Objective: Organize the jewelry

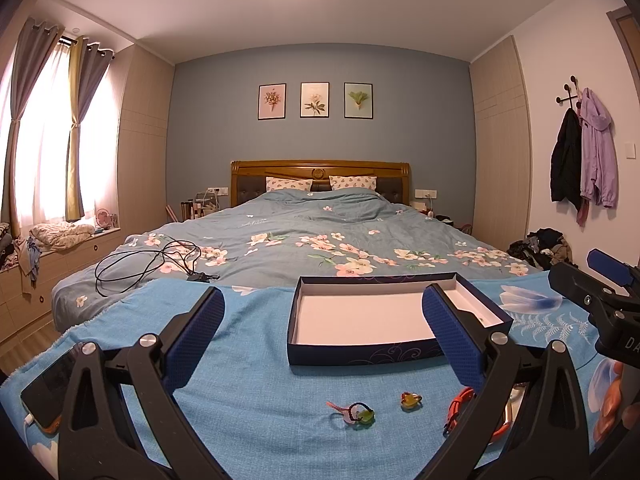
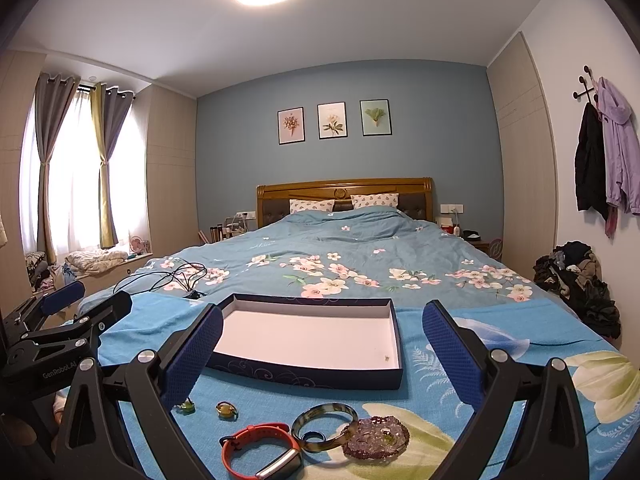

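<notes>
A shallow dark-blue box point(image 1: 360, 354) point(image 2: 304, 376) with a white inside lies open on the blue cloth, with only a tiny speck point(image 2: 387, 357) in it. My left gripper point(image 1: 332, 340) is open and empty above a green pendant on a pink cord point(image 1: 358, 414) and a yellow ring point(image 1: 411, 400). My right gripper point(image 2: 322, 356) is open and empty above an orange band point(image 2: 260, 454), a brown bangle point(image 2: 324, 426), a beaded purple bracelet point(image 2: 376, 438) and the yellow ring point(image 2: 226, 410). The orange band point(image 1: 464, 404) is partly hidden behind my left finger.
A phone point(image 1: 48, 392) lies on the cloth at the left. A black cable point(image 1: 152, 264) is coiled on the flowered duvet behind the box. Clothes are piled on the floor at the right point(image 2: 576, 280).
</notes>
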Action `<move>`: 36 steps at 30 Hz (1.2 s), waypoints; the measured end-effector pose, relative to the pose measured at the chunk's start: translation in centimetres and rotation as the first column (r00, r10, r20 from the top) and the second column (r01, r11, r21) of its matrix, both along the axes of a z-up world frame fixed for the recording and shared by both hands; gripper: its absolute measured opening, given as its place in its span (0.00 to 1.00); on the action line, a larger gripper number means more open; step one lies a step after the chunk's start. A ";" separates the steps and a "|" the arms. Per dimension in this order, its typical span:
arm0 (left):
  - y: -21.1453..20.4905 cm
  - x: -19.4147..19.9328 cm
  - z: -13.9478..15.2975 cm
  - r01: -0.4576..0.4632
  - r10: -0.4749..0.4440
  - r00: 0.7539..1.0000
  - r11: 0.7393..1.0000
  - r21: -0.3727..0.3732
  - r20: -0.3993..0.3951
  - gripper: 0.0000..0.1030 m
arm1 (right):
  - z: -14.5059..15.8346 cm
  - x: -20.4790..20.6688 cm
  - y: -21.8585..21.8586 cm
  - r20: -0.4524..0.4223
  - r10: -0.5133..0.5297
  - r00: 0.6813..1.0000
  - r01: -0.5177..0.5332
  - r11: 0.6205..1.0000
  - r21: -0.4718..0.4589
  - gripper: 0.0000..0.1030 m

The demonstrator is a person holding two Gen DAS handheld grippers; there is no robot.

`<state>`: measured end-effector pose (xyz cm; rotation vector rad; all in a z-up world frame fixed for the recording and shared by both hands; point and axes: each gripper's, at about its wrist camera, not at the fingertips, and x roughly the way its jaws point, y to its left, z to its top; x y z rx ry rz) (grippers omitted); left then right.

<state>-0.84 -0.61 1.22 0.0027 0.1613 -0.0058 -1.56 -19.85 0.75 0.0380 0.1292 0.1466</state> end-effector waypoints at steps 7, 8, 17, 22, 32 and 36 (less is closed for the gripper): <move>0.0 0.0 0.0 0.000 0.000 1.000 1.000 0.000 -0.001 0.94 | 0.0 0.0 0.0 -0.001 0.000 1.000 0.000 1.000 0.000 0.94; 0.0 -0.1 0.0 0.000 0.000 1.000 1.000 0.000 -0.001 0.94 | 0.0 0.0 0.0 -0.002 0.000 1.000 0.000 1.000 0.001 0.94; 0.0 -0.1 0.0 0.000 0.000 1.000 1.000 0.000 -0.001 0.94 | 0.0 0.0 0.0 -0.003 0.000 1.000 0.000 1.000 0.001 0.94; 0.1 0.0 0.0 0.001 -0.001 1.000 1.000 -0.002 -0.002 0.94 | -0.1 0.0 -0.1 -0.003 0.001 1.000 -0.001 1.000 0.001 0.94; 0.0 0.0 0.0 0.001 -0.001 1.000 1.000 -0.003 -0.004 0.94 | -0.2 0.0 0.0 -0.008 0.000 1.000 0.000 1.000 0.005 0.94; 0.0 0.0 0.0 0.000 0.000 1.000 1.000 -0.003 -0.005 0.94 | -0.1 0.0 -0.1 -0.008 0.001 1.000 -0.001 1.000 0.004 0.94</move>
